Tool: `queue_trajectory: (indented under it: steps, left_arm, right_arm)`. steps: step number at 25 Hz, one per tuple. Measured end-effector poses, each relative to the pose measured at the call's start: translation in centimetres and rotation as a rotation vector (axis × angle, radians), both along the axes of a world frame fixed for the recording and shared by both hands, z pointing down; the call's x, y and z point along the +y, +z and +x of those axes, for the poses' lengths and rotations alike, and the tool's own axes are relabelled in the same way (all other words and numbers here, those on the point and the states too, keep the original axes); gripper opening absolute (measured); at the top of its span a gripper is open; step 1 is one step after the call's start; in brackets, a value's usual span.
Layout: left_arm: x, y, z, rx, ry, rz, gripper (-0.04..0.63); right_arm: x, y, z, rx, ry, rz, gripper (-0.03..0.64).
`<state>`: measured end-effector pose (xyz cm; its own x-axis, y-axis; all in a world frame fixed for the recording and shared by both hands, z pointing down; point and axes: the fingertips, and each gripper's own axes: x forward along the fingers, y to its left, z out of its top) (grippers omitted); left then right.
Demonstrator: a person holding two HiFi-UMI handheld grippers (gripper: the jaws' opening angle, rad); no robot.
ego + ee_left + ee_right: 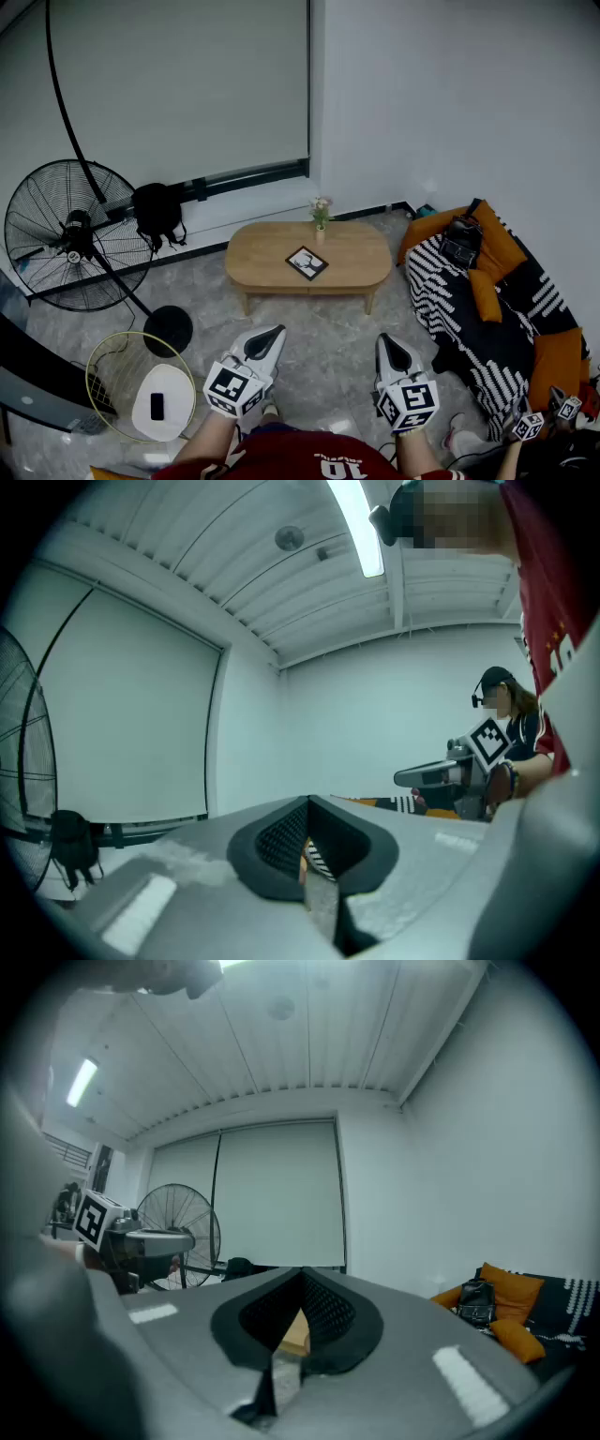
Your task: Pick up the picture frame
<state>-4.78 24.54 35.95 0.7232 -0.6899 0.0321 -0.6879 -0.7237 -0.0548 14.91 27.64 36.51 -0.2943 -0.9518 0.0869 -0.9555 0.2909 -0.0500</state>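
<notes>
- The picture frame (307,263) lies flat near the middle of the low wooden table (361,255), just in front of a small flower vase (321,225), untouched.
- The left gripper (267,337) and right gripper (389,349) are held level over the floor, well short of the table's near edge, both with jaws pressed together and nothing between them.
- Nothing is done yet: approach, opening the jaws, grasp and lift all remain.

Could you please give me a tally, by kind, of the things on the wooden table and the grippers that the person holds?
picture frame: 1
vase of flowers: 1
grippers: 2, the left gripper and the right gripper
Total: 4
</notes>
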Motion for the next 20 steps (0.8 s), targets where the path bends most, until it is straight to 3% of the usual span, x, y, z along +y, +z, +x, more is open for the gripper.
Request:
queue_trajectory:
  steps: [20]
  left_arm:
    - [-0.1, -0.4, 0.3, 0.028, -0.027, 0.0, 0.002]
  right_arm:
    - [-0.3, -0.2, 1.1, 0.019, 0.002, -0.002, 0.0]
